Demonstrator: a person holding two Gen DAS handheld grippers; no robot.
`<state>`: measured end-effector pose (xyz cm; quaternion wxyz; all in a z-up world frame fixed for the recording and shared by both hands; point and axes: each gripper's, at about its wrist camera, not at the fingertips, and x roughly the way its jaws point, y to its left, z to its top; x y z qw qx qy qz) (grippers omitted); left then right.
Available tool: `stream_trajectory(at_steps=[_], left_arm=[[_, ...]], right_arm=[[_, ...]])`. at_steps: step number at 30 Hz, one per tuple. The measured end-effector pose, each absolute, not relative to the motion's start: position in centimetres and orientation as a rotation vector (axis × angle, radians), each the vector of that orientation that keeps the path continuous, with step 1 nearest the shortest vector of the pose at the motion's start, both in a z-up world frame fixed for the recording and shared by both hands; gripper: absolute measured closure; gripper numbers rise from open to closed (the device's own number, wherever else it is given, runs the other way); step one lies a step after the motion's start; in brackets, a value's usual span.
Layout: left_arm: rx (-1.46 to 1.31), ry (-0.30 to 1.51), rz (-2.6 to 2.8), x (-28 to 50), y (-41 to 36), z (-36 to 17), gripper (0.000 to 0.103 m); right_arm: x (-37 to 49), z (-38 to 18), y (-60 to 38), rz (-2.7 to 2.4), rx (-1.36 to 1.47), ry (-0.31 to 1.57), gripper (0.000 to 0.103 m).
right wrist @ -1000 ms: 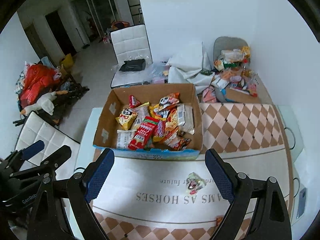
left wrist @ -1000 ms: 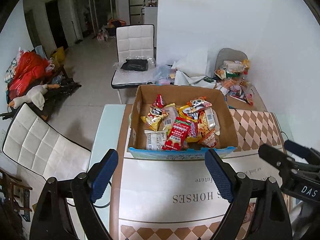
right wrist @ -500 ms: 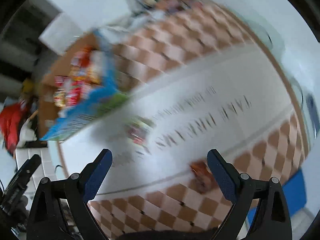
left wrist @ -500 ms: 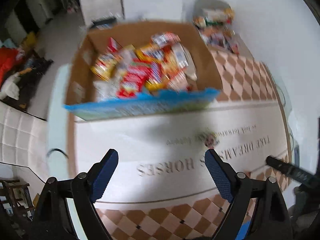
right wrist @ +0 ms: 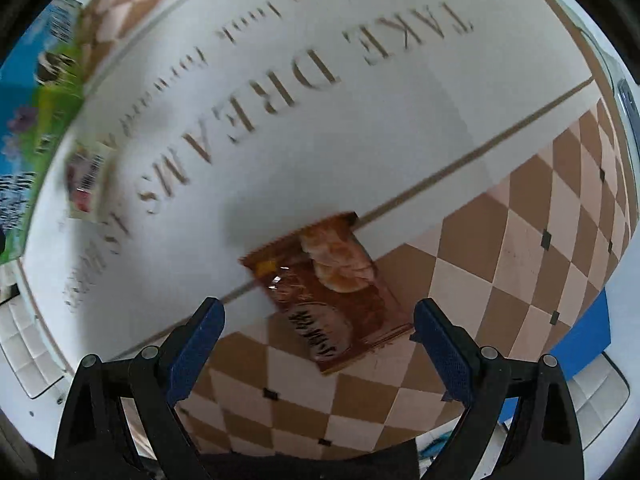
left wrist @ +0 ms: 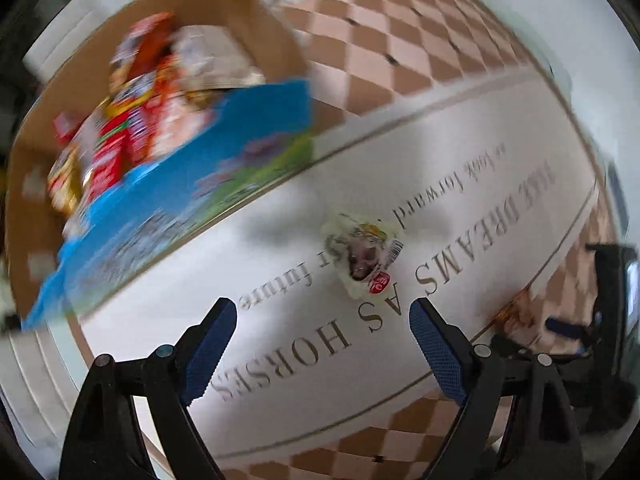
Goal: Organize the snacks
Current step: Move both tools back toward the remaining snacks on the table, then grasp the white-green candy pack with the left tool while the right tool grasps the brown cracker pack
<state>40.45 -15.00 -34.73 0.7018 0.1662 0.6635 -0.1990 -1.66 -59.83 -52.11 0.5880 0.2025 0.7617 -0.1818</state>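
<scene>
A: Where are the snacks?

B: Most of them lie in the box (left wrist: 168, 92), at the far left of the table. Its front wall is blue with some green. The view is blurred, so I cannot name each pack; I see red, yellow and white ones heaped together.

A: And outside the box?

B: 2 packs lie loose on the cloth (left wrist: 280, 344). The pale pack (left wrist: 362, 252) lies on the white band with the printed words, near the box front but apart from it. The brown pack (right wrist: 328, 284) lies across the border line, half on the white band and half on the checked part. It shows a picture of bread or pastry.

A: How are the tongs?

B: The left gripper (left wrist: 322, 344) is spread wide and holds nothing. The pale pack lies ahead of it, between the lines of its 2 fingers but beyond the tips. The right gripper (right wrist: 318, 344) is also spread wide and holds nothing. The brown pack lies between its blue pads (right wrist: 444, 352), its near corner close to the right pad; I cannot tell if it touches.
</scene>
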Motion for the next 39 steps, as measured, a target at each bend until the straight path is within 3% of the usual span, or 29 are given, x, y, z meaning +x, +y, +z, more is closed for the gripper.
stream_trajectory(at_steps=[11, 15, 18, 21, 30, 39], left_arm=[[0.62, 1.538, -0.569, 42.0, -20.5, -40.4, 0.016], [0.642, 1.555, -0.578, 42.0, -21.4, -41.3, 0.043], [0.592, 1.575, -0.557, 41.8, -20.9, -41.6, 0.048], [0.529, 1.624, -0.494, 41.0, -19.1, -41.9, 0.059], [0.244, 1.766, -0.326, 36.1, -11.3, -42.3, 0.059], [0.053, 1.776, -0.25, 34.8, -5.5, -42.2, 0.059]], right_arm=[[-2.0, -54.1, -60.1, -0.418, 0.43, 1.801, 0.006], [-2.2, -55.0, -60.0, -0.389, 0.393, 1.815, 0.014], [-2.0, -54.5, -59.2, -0.38, 0.316, 1.793, 0.028], [-1.8, -54.3, -58.8, -0.368, 0.293, 1.787, 0.035], [-1.3, -54.8, -55.4, -0.312, 0.372, 1.824, 0.036], [0.4, -55.2, -50.2, -0.209, 0.26, 1.858, 0.034]])
